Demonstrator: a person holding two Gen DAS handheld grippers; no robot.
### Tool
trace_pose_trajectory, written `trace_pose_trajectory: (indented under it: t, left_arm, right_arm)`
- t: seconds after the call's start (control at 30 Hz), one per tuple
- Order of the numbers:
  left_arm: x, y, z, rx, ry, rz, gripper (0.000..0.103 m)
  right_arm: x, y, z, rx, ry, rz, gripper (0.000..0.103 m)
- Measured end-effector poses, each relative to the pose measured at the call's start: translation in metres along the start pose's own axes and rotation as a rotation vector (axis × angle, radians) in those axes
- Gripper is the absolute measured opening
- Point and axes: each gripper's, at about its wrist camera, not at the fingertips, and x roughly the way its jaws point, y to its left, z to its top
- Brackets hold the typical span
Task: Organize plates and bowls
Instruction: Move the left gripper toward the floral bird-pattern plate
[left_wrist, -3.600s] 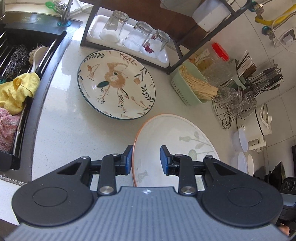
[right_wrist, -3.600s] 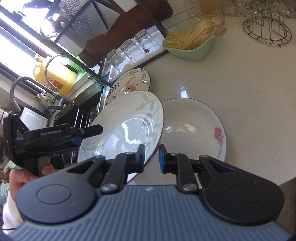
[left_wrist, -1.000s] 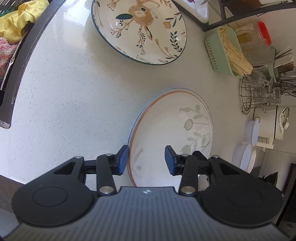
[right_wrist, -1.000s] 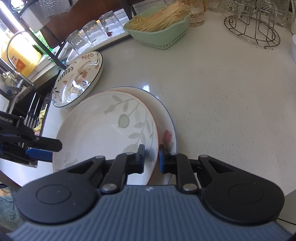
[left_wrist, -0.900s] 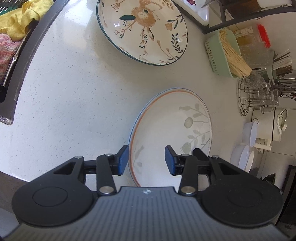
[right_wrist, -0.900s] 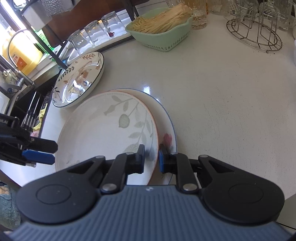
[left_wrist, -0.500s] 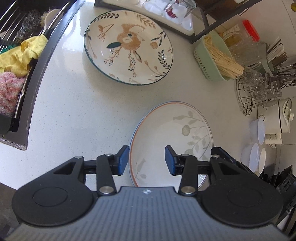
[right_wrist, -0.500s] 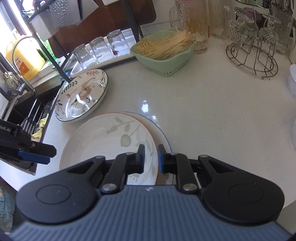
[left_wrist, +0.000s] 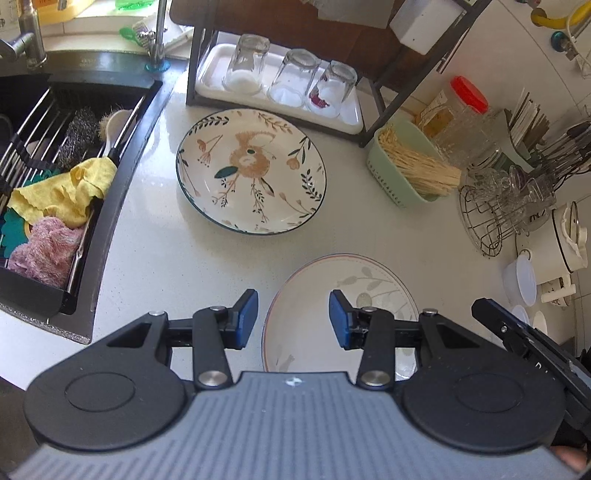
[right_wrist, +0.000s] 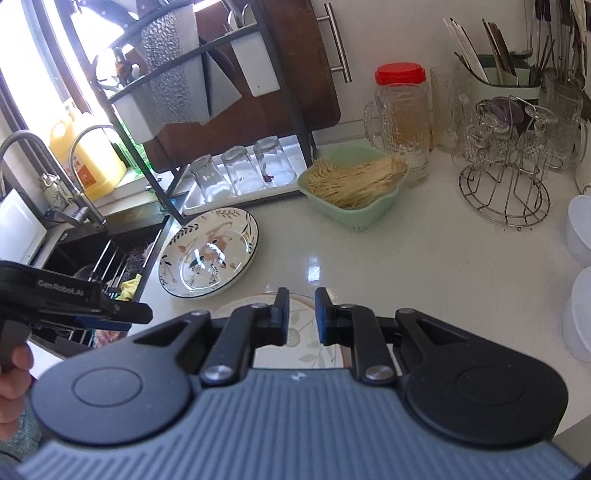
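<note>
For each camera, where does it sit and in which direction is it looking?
Left wrist: on the left gripper, looking steeply down at the white countertop; its open blue-padded fingers show.
Right wrist: on the right gripper, angled toward the dark dish rack; a hand shows.
Shared: the floral dark-rimmed plate and the green basket of sticks.

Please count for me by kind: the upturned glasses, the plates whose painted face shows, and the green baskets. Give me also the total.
Glasses: 3
Plates: 2
Baskets: 1
Total: 6
</note>
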Motion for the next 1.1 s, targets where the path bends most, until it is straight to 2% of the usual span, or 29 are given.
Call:
trace_pose_trajectory:
  t: [0.3,0.7,0.9,1.1]
  left_arm:
    - [-0.029,-0.016,-0.021,0.054,-0.1,0.052,0.047]
    - [-0.04,-0.029,-0.055,0.053,-0.143,0.086,0.047]
    - [-0.036,-0.032,-0.069,-0.006,-0.154,0.104,0.047]
    - [-0.041,-0.036,-0.087,-0.048,-0.17,0.123,0.047]
  right_arm:
    - [-0.017,0.013,0.0,-0.038,-0.004,0.051,0.019]
    - [-0.036,0.011,-0.01,-0.082,0.009,0.083,0.019]
    - [-0.038,0.005,-0.017,-0.141,0.065,0.107,0.019]
    - [-0.046,0.003,-0.022,-0.191,0.07,0.135,0.019]
